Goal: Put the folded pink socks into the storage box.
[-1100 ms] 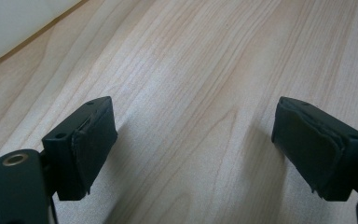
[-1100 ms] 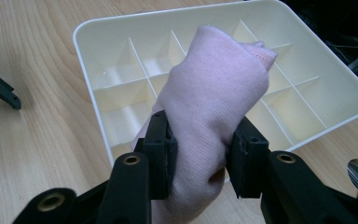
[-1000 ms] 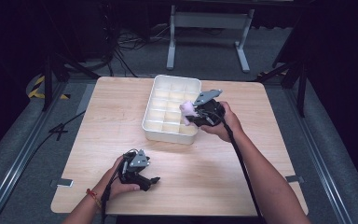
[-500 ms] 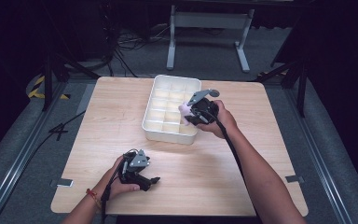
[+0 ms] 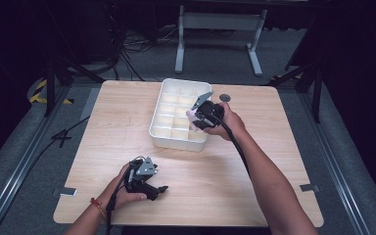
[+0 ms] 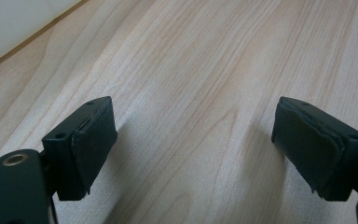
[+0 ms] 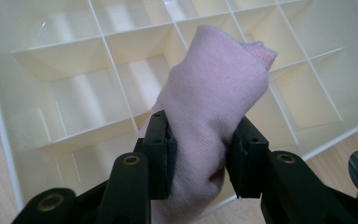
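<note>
1. The white tray point(image 5: 162, 128) with many small square compartments stands on the wooden surface point(image 5: 254, 171), a little behind its middle. All places below are given from this tray.
2. The right claw point(image 5: 194, 116) is over the right part of the tray, near the right wall, and the person's right hand point(image 5: 227, 122) holds it from the right side of the tray.
3. This claw is closed on a pink cloth point(image 7: 212, 107). In the right gripper view the two black pads press the rolled cloth from both sides, and its top end stands out beyond them.
4. The cloth hangs above the compartments on the right side of the tray. The pictures do not show whether it touches the bottom or the dividers.
5. The compartments that can be seen are empty.
6. The left claw point(image 5: 160, 190) rests low on the surface in front of the tray, well apart from it, toward the person.
7. Its jaws stand wide, with bare wood between them, as the left gripper view point(image 6: 193, 154) shows.
8. A small round dark thing point(image 5: 224, 98) lies on the surface just beside the right back corner of the tray.
</note>
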`<state>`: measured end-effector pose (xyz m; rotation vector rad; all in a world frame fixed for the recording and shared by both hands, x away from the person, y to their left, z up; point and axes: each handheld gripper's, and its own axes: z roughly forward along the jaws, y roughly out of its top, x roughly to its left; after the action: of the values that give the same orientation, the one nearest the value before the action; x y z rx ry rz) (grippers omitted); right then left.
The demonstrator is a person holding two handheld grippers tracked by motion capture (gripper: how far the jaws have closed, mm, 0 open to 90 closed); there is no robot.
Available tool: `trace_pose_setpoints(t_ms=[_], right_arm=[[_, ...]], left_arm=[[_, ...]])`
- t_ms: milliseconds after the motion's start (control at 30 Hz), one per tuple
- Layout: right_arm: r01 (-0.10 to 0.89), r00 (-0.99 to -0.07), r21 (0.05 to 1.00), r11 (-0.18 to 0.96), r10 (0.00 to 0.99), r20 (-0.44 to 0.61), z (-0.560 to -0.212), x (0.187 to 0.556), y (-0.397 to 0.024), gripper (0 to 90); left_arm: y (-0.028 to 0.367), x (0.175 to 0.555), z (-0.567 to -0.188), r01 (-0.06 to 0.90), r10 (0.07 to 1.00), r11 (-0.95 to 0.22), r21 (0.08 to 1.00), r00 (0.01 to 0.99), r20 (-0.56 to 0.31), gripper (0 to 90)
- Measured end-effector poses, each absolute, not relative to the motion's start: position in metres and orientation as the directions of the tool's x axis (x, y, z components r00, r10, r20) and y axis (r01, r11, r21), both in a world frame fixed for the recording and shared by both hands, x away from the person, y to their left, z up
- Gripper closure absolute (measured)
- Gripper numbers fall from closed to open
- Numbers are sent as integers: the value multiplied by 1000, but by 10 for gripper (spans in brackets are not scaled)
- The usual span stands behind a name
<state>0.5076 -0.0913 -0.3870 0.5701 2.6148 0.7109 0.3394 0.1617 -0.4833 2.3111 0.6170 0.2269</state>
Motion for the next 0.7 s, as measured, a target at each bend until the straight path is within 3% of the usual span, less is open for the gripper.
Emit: trace_pose_setpoints(t_ms=[700], right_arm=[[289,-877,394,873,406,-258,-400,520,-74,641]], left_arm=[[162,339,-483,364,490,-630,686,872,-14,140]])
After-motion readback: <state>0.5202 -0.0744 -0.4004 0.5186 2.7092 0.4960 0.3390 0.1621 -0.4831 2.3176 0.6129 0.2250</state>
